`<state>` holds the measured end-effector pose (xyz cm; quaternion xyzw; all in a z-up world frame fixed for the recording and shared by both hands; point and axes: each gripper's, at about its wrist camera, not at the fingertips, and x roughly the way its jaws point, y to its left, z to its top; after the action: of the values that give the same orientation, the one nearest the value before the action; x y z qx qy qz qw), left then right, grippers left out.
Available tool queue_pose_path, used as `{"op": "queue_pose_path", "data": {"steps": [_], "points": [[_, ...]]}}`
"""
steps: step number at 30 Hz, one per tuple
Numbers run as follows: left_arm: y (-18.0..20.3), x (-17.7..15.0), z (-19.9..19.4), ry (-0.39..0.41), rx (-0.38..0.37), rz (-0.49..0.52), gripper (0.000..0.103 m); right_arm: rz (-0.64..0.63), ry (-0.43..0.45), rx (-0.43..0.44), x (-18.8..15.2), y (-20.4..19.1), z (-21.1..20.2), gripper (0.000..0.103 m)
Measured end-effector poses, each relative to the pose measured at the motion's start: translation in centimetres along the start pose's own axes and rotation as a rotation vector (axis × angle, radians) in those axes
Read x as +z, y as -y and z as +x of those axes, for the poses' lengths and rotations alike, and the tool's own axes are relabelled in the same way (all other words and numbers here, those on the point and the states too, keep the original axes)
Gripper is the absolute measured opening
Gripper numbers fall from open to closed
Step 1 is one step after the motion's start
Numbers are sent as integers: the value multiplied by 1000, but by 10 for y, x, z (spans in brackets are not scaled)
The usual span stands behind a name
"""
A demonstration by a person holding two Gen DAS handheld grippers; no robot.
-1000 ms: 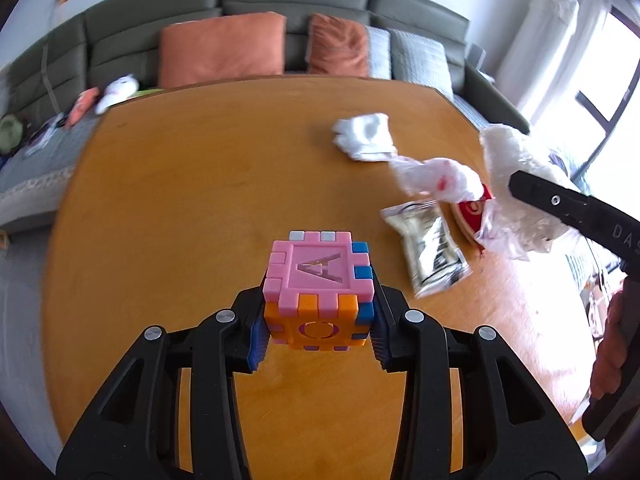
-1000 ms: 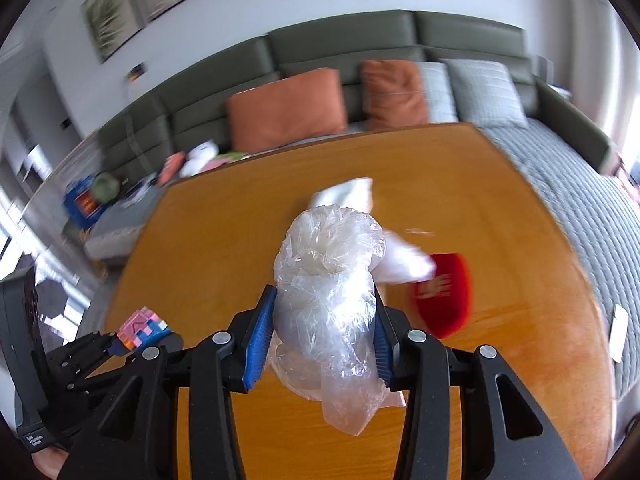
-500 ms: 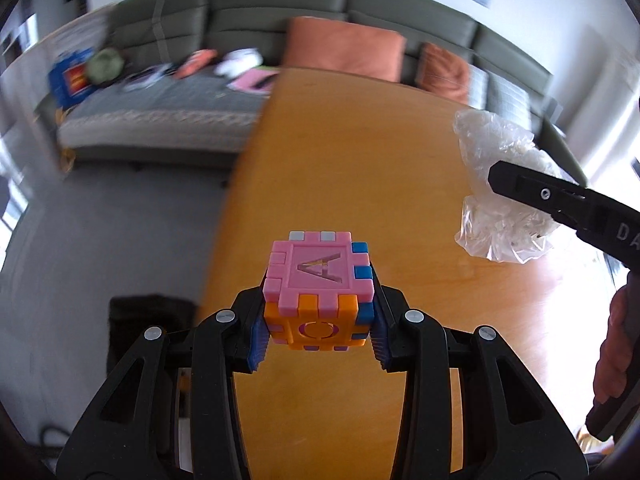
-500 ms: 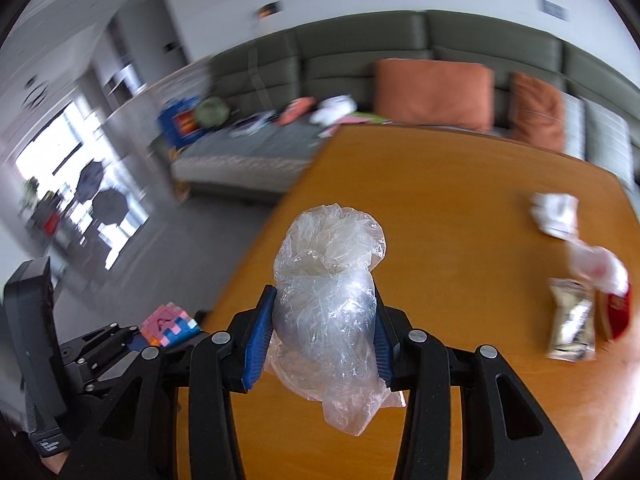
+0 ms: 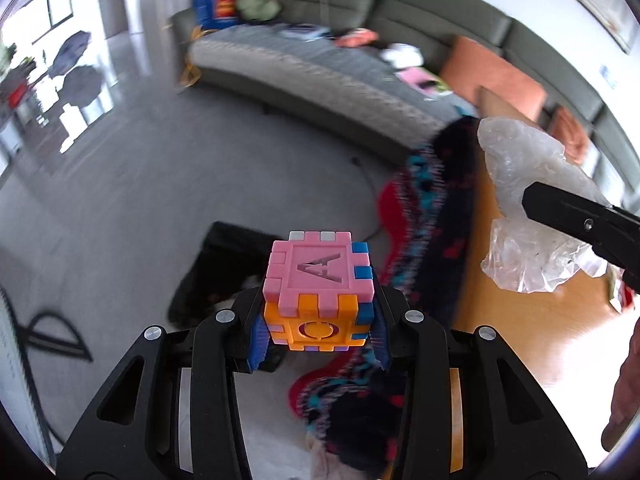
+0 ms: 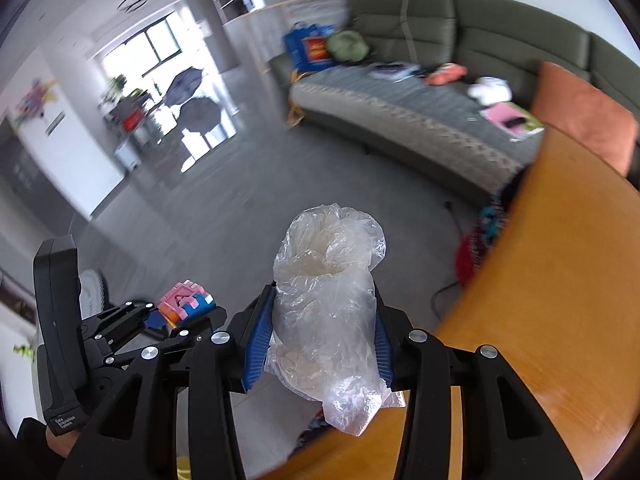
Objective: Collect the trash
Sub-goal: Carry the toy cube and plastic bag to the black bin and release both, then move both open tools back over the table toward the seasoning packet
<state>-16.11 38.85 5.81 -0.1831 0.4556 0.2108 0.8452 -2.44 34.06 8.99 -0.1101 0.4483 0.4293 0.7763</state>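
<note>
Left tongs (image 5: pixel 319 334) clamped on the toy cube (image 5: pixel 319 292), right tongs (image 6: pixel 318 338) gripping a crumpled plastic bag (image 6: pixel 328 316), both past the tabletop (image 6: pixel 560 320) edge, over grey floor (image 6: pixel 280 208).

The toy cube (image 5: pixel 320 292) carries a cut-out "A" on its pink top face and an "O" on the orange face just below it.

Both grippers pitched downward, each clamped on a load.

The left gripper (image 5: pixel 319 320) pinches a toy cube (image 5: pixel 320 294) between its blue fingers (image 5: pixel 259 338); the right gripper (image 6: pixel 320 344), at its three o'clock, squeezes a crumpled plastic bag (image 6: pixel 326 304) the same way.
</note>
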Motion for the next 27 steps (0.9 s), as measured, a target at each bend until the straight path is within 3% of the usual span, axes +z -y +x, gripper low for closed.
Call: {"op": "queue_pose_path", "data": {"steps": [5,7,9,10,15,23,27], "points": [[-46,3,9,-27,64,-71,40,-55,-46,61,22,-45,42,47],[-62,8,16,-37,98,-84,40,-69,-68,110,31,-59,57,54],[-74,14,22,-52,123,-102,66,-95,-69,104,43,-76,71,58],[-80,16,24,-53,142,-109,96,-112,-61,90,47,-81,74,60],[-96,29,23,-23,188,-135,97,-142,-30,62,63,-96,77,60],[-99,27,24,-25,173,-136,97,-110,-20,61,59,-78,66,60],[-81,32,20,-14,147,-99,97,-75,8,44,54,-63,50,60]]}}
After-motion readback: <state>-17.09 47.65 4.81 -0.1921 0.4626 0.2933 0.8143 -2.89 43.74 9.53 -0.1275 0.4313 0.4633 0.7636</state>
